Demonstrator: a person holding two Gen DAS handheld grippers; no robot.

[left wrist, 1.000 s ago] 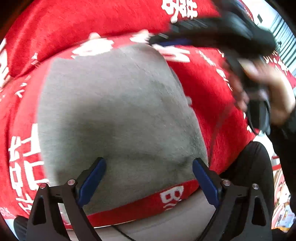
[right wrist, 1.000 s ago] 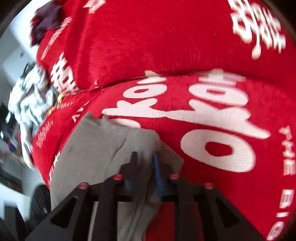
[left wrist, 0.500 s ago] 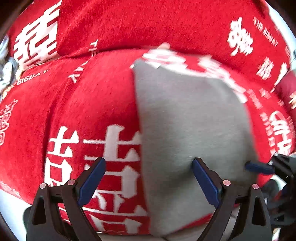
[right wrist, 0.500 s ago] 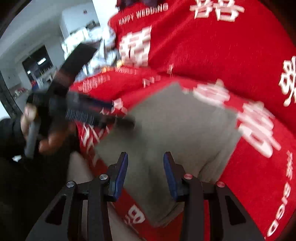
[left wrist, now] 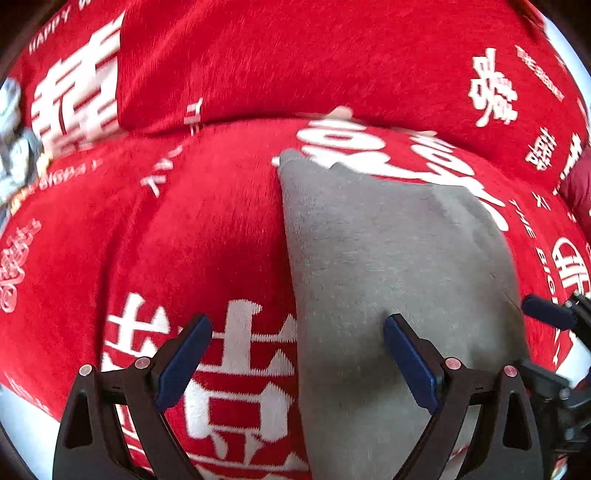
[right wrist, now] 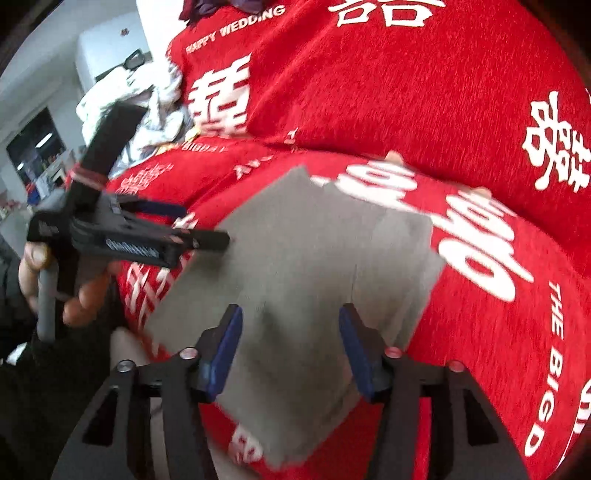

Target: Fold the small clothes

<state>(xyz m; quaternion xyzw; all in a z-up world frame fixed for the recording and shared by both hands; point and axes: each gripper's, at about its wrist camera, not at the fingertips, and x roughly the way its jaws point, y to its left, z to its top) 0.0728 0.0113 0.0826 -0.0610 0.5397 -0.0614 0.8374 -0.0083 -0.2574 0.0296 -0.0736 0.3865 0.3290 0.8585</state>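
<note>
A grey garment (left wrist: 388, 277) lies folded flat on the red sofa cover (left wrist: 184, 240). My left gripper (left wrist: 297, 354) is open and straddles the garment's left edge, one pad over the red cover, the other over the grey cloth. My right gripper (right wrist: 291, 350) hovers over the near part of the grey garment (right wrist: 314, 251). Its jaws are opening, with only flat cloth beneath and nothing pinched between the pads. In the right wrist view a hand (right wrist: 85, 295) holds the left gripper (right wrist: 201, 225) at the garment's left side. One right finger (left wrist: 546, 315) shows at the left wrist view's right edge.
The red back cushion (right wrist: 406, 92) with white characters rises behind the seat. A heap of white patterned clothes (right wrist: 129, 99) lies at the sofa's far left, and a dark garment (right wrist: 221, 5) sits on top of the back. The seat's front edge runs just below the garment.
The right gripper, shut on the grey cloth a second ago, has let go and its jaws have spread. The left gripper has slid from over the garment's middle to its left edge.
</note>
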